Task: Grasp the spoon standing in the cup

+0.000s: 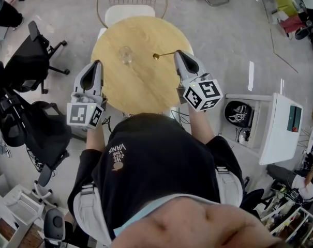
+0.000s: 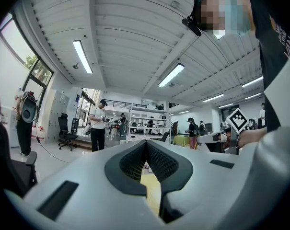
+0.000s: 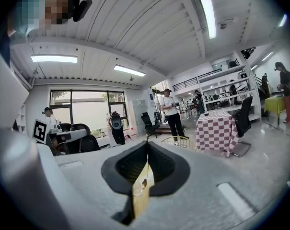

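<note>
The gold spoon (image 1: 156, 56) is sticking out straight ahead of the right gripper (image 1: 178, 53), whose jaws are clenching the tip of its thin handle. Its bowl is hanging short of the glass cup (image 1: 125, 55) beyond, not inside it. So slim a pinch is risking a swivel or slip. The left gripper (image 1: 97, 64) is idling alongside, clenched on nothing. Whether the bowl is touching the table (image 1: 140, 89), I'm failing to tell.
</note>
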`<state>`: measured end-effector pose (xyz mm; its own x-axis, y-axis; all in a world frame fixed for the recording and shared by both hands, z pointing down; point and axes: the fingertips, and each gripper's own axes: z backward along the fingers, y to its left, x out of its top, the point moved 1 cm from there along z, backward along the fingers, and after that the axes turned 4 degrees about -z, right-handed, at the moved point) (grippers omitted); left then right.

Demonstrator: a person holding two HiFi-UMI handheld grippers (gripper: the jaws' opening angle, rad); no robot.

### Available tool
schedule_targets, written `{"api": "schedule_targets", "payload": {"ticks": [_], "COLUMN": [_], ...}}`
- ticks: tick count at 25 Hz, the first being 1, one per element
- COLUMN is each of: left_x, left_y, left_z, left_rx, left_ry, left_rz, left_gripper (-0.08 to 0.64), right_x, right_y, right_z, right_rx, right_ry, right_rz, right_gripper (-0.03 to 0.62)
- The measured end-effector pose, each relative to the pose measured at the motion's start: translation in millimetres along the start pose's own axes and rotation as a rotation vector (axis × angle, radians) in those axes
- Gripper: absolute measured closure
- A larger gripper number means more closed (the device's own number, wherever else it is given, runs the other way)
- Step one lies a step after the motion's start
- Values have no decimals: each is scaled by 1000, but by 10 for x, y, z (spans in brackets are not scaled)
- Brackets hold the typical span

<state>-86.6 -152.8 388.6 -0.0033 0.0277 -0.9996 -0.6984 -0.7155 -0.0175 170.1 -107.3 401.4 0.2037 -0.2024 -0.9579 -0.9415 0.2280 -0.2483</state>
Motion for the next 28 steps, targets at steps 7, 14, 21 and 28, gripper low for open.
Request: {"api": "schedule_targets", "payload": {"ticks": [7, 14, 21, 28], "left_x": [-23, -53, -76, -104], "left_y": [-19, -25, -21, -2], "left_z": [-30, -25, -37, -38], "left_rx": [-3, 3, 5, 2], "left_ry": [5, 8, 12, 13], "left_rz": [7, 9, 14, 15], "left_gripper": [549, 549, 549, 549], "right_x": [-31, -65, -127, -162], "right_y": [4, -3, -9, -3], "right_z": [4, 9, -9, -42], "right_rx": [4, 8, 10, 11], "right_ry": [17, 33, 61, 72], "right_rz": [1, 3, 4, 9], "right_gripper": [592, 592, 592, 592]}}
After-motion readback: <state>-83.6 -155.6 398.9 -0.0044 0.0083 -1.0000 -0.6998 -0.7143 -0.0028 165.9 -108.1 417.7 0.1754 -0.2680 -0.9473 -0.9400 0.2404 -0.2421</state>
